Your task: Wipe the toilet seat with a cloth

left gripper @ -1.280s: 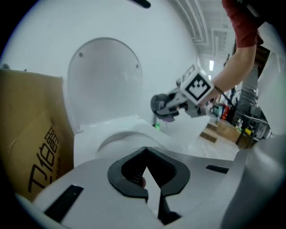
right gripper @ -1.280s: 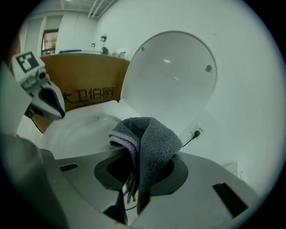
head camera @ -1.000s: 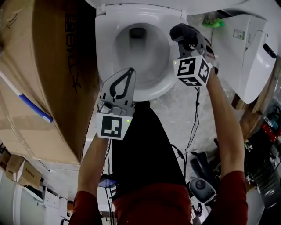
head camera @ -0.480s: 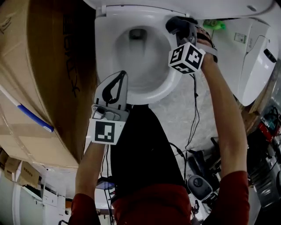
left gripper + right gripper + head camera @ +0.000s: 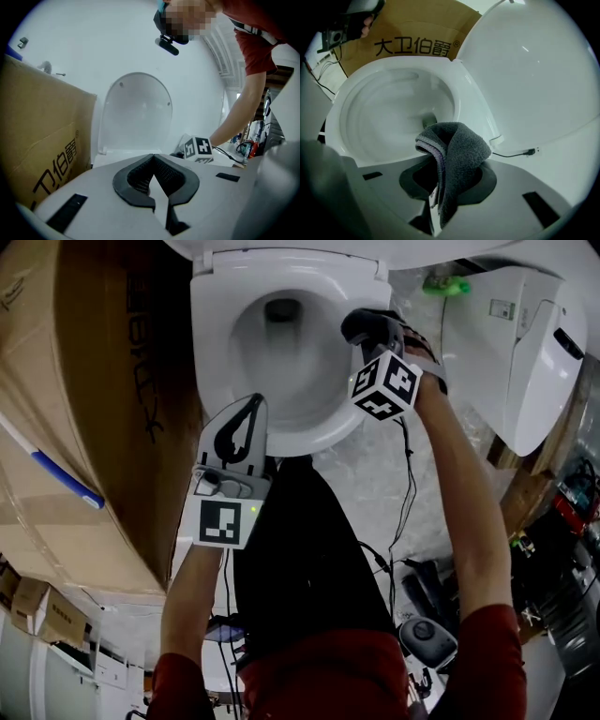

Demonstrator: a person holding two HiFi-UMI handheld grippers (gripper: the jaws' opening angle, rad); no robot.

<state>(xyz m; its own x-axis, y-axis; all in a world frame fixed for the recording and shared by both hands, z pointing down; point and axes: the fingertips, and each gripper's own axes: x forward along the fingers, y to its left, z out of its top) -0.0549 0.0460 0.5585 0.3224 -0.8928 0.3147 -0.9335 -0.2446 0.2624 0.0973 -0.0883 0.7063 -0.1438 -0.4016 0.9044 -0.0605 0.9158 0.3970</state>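
Wiping is the step in hand, by my reading. The cloth (image 5: 457, 150) is grasped in my right gripper (image 5: 443, 180), jaws clenched on a folded grey bunch that pokes out past the tips. In the head view it sits over the right side of the seat (image 5: 211, 343), toward the back and not far from the hinge. Whether it presses on the seat or hangs just above it, I cannot tell from either view.

The next move, as I judge it, calls for flat contact first. After that comes a steady drag along the ring toward the front, with the bunch kept on the seat and not slipping inward over the bowl (image 5: 286, 352). The grip needs to stay firm, since a loose fold could snag at the rim and pull free.

My right arm is stretched well forward, with the gripper tipped steeply down over the seat. The left forearm is bent and held closer in. My left gripper (image 5: 152, 157) lies close to level near the front left of the seat, tips toward the raised lid (image 5: 136, 110). Its jaws are clenched on nothing — it is idle, and best kept clear of the sweep. A box (image 5: 103, 381) stands close on the left, leaving little room there.
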